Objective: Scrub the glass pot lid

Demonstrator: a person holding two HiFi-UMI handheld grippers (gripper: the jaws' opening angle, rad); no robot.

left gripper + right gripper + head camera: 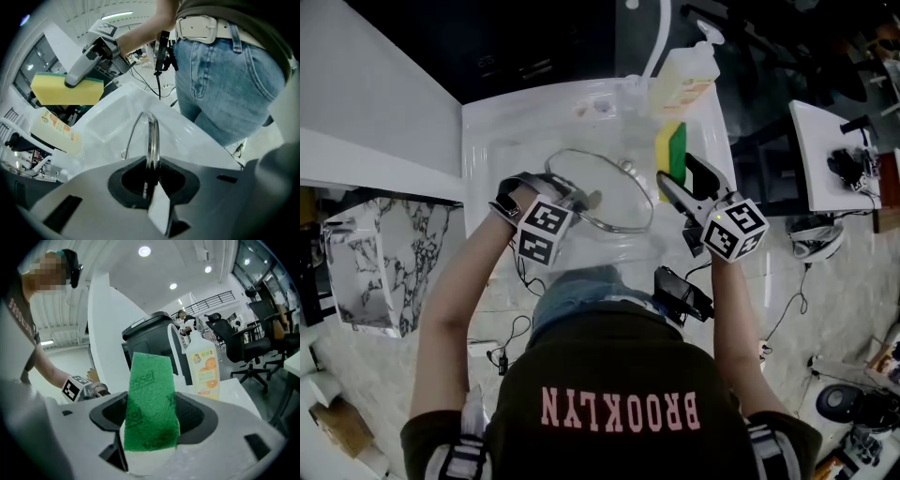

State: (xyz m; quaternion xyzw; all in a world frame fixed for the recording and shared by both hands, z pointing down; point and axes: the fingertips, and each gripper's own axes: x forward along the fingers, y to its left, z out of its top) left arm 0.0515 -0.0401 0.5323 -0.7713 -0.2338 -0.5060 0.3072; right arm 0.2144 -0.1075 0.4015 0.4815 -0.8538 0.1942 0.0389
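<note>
The glass pot lid [602,191], with a steel rim, is held tilted over the white sink [502,141]. My left gripper [581,199] is shut on the lid's near-left rim; in the left gripper view the lid rim [152,136] runs edge-on between the jaws. My right gripper [668,185] is shut on a yellow and green sponge [671,150], held just right of the lid and apart from it. The sponge's green face [152,404] fills the right gripper view. The sponge [65,89] also shows in the left gripper view, upper left.
A dish soap pump bottle [684,75] stands at the sink's back right, next to a curved faucet [659,33]. A white counter [366,112] lies left. A small white table [839,150] with cables stands to the right. Cables lie across the floor.
</note>
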